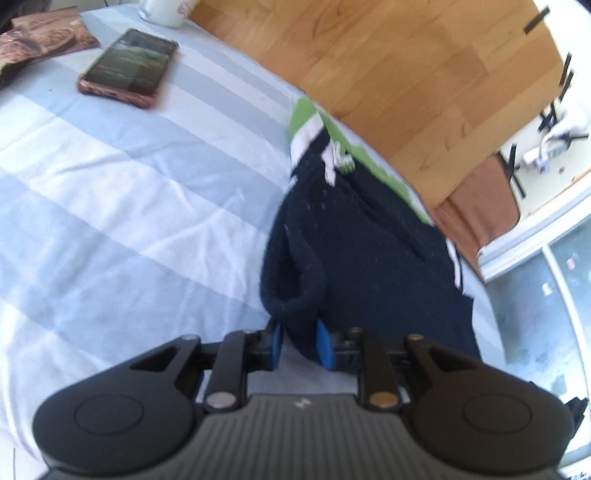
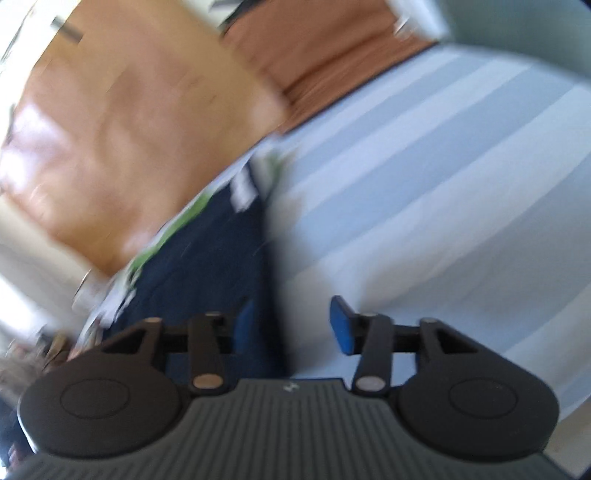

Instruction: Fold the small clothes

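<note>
A small dark navy garment (image 1: 362, 251) with green and white trim lies along the edge of a bed with a blue-and-white striped sheet (image 1: 129, 184). My left gripper (image 1: 301, 343) is shut on a bunched navy fold at the garment's near end. In the blurred right wrist view the same navy garment (image 2: 207, 266) lies ahead on the left. My right gripper (image 2: 295, 328) is open, its blue pads (image 2: 341, 325) apart, with the garment's edge between the jaws near the left pad.
A phone in a pink case (image 1: 129, 66), a brown snack packet (image 1: 48, 37) and a white mug (image 1: 166, 11) lie at the far side of the bed. A wooden floor (image 1: 406, 74) and a brown rug (image 1: 480, 206) lie past the bed's edge.
</note>
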Motion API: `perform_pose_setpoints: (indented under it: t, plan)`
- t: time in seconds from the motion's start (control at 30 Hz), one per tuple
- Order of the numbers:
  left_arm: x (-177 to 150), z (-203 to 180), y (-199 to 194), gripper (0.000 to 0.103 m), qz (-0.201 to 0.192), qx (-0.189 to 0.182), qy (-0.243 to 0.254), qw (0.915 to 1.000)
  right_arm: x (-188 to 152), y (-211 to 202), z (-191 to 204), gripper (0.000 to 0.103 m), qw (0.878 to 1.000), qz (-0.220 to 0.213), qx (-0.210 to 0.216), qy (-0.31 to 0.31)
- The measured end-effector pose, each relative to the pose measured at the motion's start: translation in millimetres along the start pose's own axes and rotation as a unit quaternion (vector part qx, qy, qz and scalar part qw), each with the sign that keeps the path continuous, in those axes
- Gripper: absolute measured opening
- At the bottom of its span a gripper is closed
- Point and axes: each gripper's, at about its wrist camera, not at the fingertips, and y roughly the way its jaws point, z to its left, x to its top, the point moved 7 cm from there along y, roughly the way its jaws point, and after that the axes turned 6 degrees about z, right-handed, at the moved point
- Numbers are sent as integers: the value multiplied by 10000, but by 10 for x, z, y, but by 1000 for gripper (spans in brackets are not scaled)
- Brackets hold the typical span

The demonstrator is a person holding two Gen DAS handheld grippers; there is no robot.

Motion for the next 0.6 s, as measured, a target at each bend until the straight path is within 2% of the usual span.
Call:
perform_pose_setpoints:
  t: [0.07,0.17,0.23,0.33,0.43,0.57,0.6]
  plan:
    - [59,33,-114,27,-236,-67,-24,9997,198,-68,-4,50,9997,-248,-5,9]
    - [165,46,-234,28,-676,53,-15,9977,437,-60,253,50,9974,-479,9,-530]
    - [203,6,-294,28,-849,-55,-8,9964,544,51,483,50,9947,-449,98,-920]
    - [268,-108,-298,28,-950,-303,112,9950,680,360,801,50,9904,-214,336,-1321]
    - [305,-270,-147,28,-894,-410,311,9947,875,835,1077,51,9884,74,482,-1440]
    - [315,-403,198,28,-571,-460,508,9960,1111,1587,1429,64,9852,672,605,-1456]
    - [305,-414,297,27,-478,-410,549,9965,1161,1774,1507,64,9849,820,574,-1412]
